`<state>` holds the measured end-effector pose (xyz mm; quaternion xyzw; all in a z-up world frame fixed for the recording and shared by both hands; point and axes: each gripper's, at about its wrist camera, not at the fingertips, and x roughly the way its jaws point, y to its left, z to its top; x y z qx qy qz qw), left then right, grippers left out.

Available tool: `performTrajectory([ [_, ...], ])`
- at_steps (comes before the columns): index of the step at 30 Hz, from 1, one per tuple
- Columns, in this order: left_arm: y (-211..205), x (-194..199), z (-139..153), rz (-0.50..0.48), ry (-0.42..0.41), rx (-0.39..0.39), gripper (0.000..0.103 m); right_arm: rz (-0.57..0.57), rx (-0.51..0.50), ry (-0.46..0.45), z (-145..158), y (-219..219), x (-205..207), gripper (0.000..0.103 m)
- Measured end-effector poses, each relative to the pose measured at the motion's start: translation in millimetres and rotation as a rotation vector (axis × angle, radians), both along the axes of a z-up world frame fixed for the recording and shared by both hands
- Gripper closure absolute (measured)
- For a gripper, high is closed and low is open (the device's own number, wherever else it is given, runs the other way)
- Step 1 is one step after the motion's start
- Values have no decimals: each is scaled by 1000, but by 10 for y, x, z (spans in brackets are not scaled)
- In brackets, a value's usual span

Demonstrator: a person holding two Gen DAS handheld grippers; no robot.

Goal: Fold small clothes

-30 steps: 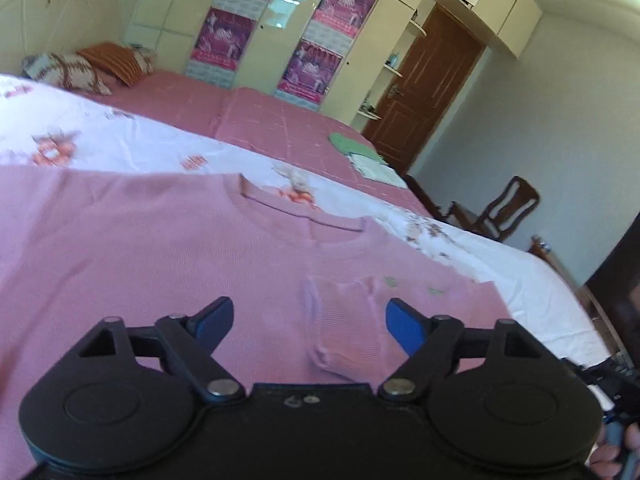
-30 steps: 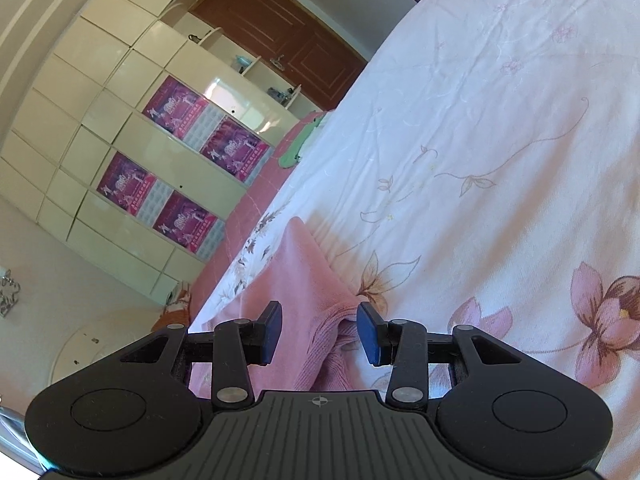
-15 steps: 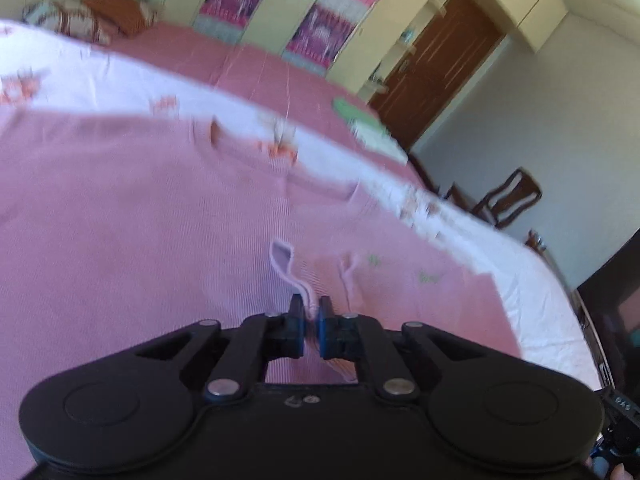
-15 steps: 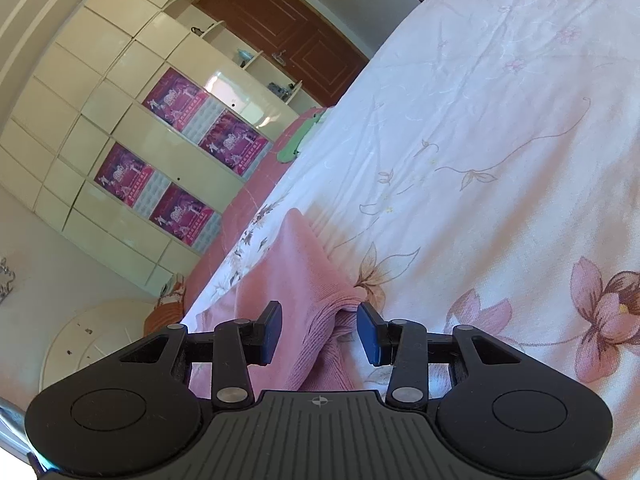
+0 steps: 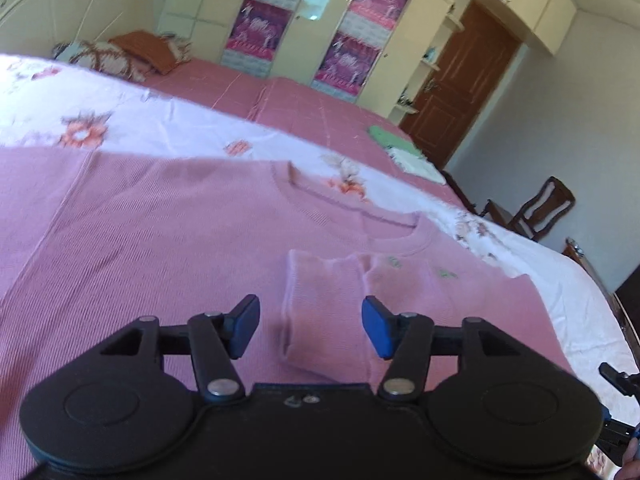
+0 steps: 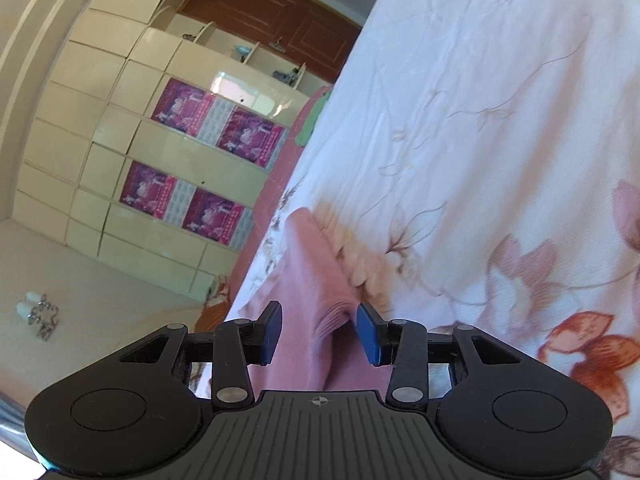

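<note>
A pink knit sweater (image 5: 140, 240) lies flat on the white floral bedsheet (image 5: 160, 128), neckline away from me. One sleeve is folded across the chest, and its cuff (image 5: 320, 312) lies between the fingers of my left gripper (image 5: 310, 330), which is open and empty just above it. In the right wrist view my right gripper (image 6: 318, 334) is open around a raised fold of the sweater's edge (image 6: 320, 280), the blue pads on either side without pinching it.
The white floral sheet (image 6: 480, 140) stretches right of the sweater. Beyond it are a pink bedspread (image 5: 312, 108), folded green and white cloths (image 5: 400, 152), pillows (image 5: 120, 52), a wardrobe wall (image 5: 312, 20), a brown door (image 5: 460, 84) and a wooden chair (image 5: 540, 212).
My left gripper was shut on the sleeve cuff half a second ago; now it is open and the cuff lies on the sweater's chest. My right gripper stayed open and shifted slightly along the fold.
</note>
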<state>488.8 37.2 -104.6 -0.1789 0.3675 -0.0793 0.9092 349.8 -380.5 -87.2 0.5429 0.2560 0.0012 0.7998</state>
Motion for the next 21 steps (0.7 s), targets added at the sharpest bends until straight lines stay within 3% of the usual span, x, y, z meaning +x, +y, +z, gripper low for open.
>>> performTrajectory([
  [4, -41, 134, -109, -5, 54, -3, 54, 58, 85, 12, -76, 7, 133, 62],
  [7, -116, 214, -147, -35, 70, -4, 98, 68, 38, 58, -110, -22, 265, 62],
  [8, -120, 205, -139, -26, 54, -7, 98, 61, 17, 62, -112, -36, 287, 62],
  [9, -117, 181, -110, -19, 29, -9, 98, 51, -21, 69, -101, -52, 306, 73],
  [10, -119, 136, -82, -10, 6, 5, 98, 54, -64, 68, -86, -58, 313, 97],
  [11, -120, 112, -78, -5, 0, 21, 98, 45, -102, 94, -81, -75, 313, 99],
  [14, -105, 75, -173, -52, 17, 49, 97, 72, -88, 132, -190, -124, 252, 99],
  [16, -66, 47, -128, -57, -7, 74, 82, 123, -125, 121, -103, -141, 201, 98],
  [17, -51, 46, -101, -50, -23, 89, 59, 136, -182, 111, -2, -139, 164, 92],
  [18, -37, 55, -74, -42, -52, 96, 42, 138, -247, 95, 92, -147, 134, 72],
  [20, -45, 142, -60, -40, -59, 105, 48, 154, -339, 35, 245, -165, 178, 51],
  [21, -62, 204, -69, -47, -45, 100, 52, 174, -363, 20, 296, -161, 280, 52],
])
